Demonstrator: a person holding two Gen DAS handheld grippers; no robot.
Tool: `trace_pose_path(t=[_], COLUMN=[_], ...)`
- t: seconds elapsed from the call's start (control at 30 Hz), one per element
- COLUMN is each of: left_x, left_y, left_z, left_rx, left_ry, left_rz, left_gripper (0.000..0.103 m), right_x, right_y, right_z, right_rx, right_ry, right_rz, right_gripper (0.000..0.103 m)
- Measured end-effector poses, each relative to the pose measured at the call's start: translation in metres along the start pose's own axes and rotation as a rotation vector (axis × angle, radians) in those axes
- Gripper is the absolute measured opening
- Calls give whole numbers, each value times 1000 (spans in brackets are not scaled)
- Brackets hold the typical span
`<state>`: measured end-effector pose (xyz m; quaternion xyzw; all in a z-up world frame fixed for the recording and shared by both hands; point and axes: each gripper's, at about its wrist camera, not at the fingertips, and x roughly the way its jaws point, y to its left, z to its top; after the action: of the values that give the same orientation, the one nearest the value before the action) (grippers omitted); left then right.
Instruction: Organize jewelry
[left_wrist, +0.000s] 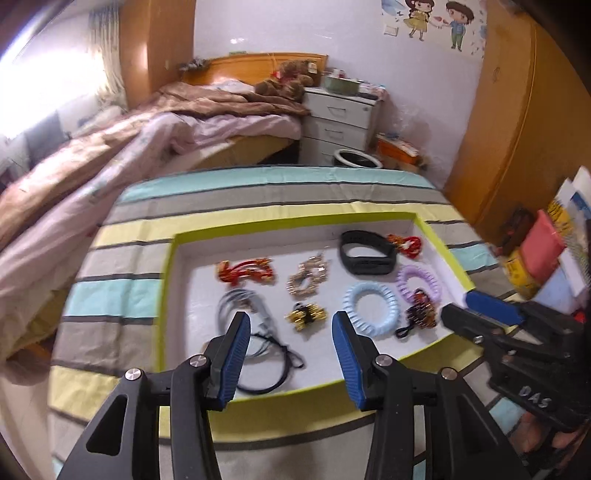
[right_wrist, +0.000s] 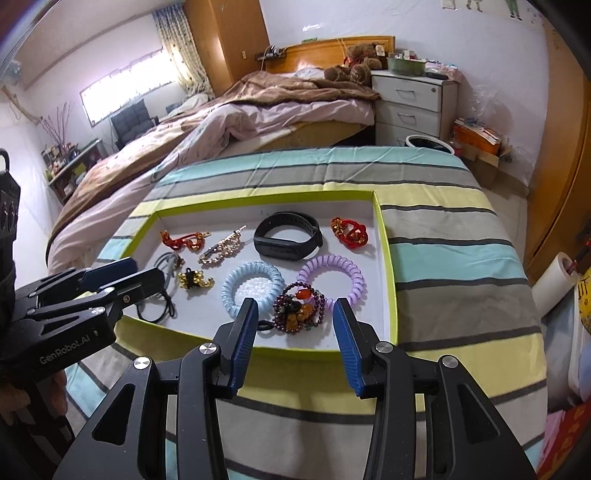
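A shallow white tray with a lime rim (left_wrist: 168, 258) (right_wrist: 384, 236) lies on a striped cloth and holds the jewelry. In it are a black band (left_wrist: 365, 253) (right_wrist: 288, 236), a blue coil ring (left_wrist: 371, 308) (right_wrist: 251, 286), a purple coil ring (left_wrist: 417, 280) (right_wrist: 332, 275), a dark bead bracelet (right_wrist: 301, 310) (left_wrist: 421, 314), red knots (left_wrist: 245, 271) (right_wrist: 349, 230), a gold clip (left_wrist: 304, 315) (right_wrist: 194, 280) and grey and black cords (left_wrist: 251, 332). My left gripper (left_wrist: 291, 321) is open above the gold clip. My right gripper (right_wrist: 295, 310) is open above the bead bracelet.
The striped cloth (right_wrist: 443, 258) covers a table. A bed with rumpled bedding (right_wrist: 240, 122) lies behind it, beside a white drawer unit (right_wrist: 410, 107). A wooden wardrobe (left_wrist: 517, 129) and stacked boxes (left_wrist: 546, 251) stand at the right.
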<state>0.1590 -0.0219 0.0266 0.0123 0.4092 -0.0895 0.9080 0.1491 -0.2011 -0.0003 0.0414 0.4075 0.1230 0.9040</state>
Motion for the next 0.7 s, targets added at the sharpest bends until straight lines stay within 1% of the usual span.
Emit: trace_pose_path(t=[0.07, 0.13, 0.27, 0.4, 0.47, 0.57, 0.67, 0.7], left_x=[-5, -13, -27, -41, -45, -46, -48, -49], left_y=[-1, 0, 0, -3, -5, -8, -14, -16], left_z=[-5, -12, -24, -32, -36, -40, -44, -46], left_rx=[4, -18, -35, -39, -43, -56, -39, -34], left_ry=[-6, -21, -49, -78, -80, -61, -43, -46], left_rz=[20, 31, 87, 113, 105, 87, 134, 127], left_gripper=[46, 46, 46, 46, 46, 46, 46, 46], right_x=[-7, -14, -25, -34, -37, -40, -43, -44], right_y=[4, 8, 13, 17, 18, 20, 22, 23], right_z=[-3, -7, -16, -25, -28, -33, -35, -36], right_rx=[-7, -10, -11, -12, -10, -3, -9, -11], right_ry=[-25, -47, -71, -93, -96, -105, -109, -113], right_rz=[-8, -14, -27, -44, -37, -40, -40, -41], right_gripper=[43, 43, 43, 43, 43, 43, 43, 43])
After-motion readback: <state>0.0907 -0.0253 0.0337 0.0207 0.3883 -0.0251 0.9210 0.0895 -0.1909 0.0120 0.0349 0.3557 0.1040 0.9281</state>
